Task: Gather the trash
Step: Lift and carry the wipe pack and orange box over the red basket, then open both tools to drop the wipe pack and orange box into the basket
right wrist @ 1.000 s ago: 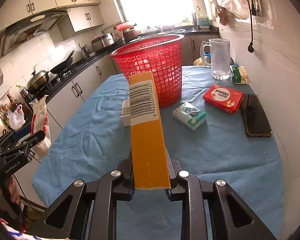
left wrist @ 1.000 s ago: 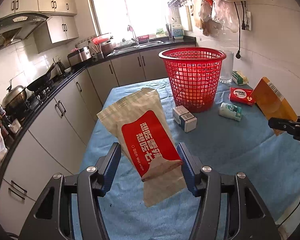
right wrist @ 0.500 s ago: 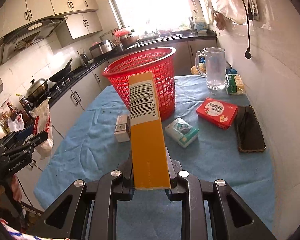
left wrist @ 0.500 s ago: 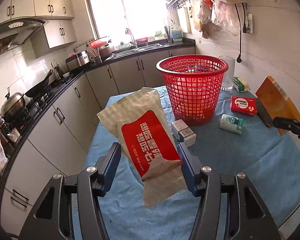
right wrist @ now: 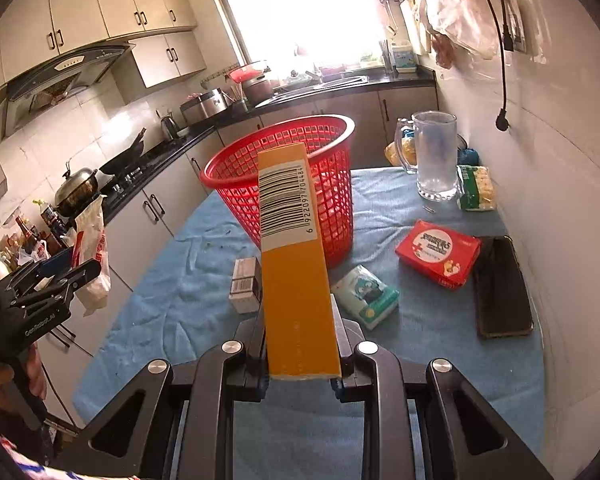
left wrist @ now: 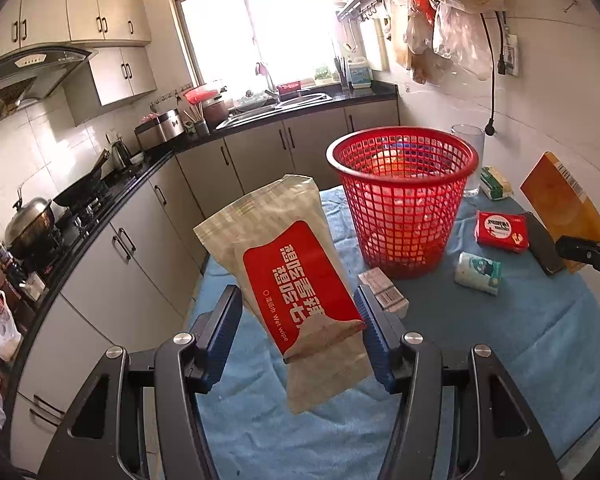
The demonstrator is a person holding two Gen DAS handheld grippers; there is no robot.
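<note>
Left wrist view: the left gripper (left wrist: pixel 298 330) has its two blue ribbed pads pressed on a soft, crinkled wet-wipe pack (left wrist: pixel 288 272), beige film with one glossy red label, held tilted up above the table. Beyond it stands one red basket (left wrist: pixel 404 204), round, plastic lattice walls, tapering toward its base, upright on the blue cloth (left wrist: pixel 500 340), a fuzzy towelling that covers the table. On the cloth, counted: one small grey carton (left wrist: pixel 384 294) touching the basket's foot, one white and green tissue packet (left wrist: pixel 478 273) just right of it, one red soft pack (left wrist: pixel 502 232) farther right, one dark flat phone (left wrist: pixel 544 246) beside that. A clear glass mug (left wrist: pixel 470 160) stands behind the basket. At the right edge the orange box (left wrist: pixel 562 208) shows, stiff flat cardboard, held in the air by the right gripper's black tip.

Right wrist view: the right gripper (right wrist: pixel 300 354) is clamped narrow on the orange box (right wrist: pixel 294 264), a long slim carton with one barcode sticker near its top, pointing toward the red basket (right wrist: pixel 292 184). Same count on the cloth: one grey carton (right wrist: pixel 245 284), one tissue packet (right wrist: pixel 366 294), one red pack (right wrist: pixel 438 252), one phone (right wrist: pixel 502 288). One ribbed glass mug (right wrist: pixel 434 156) and one green noodle packet (right wrist: pixel 476 188) sit by the wall. The left gripper (right wrist: pixel 74 276) appears far left with the wet-wipe pack (right wrist: pixel 94 252) in it.
</note>
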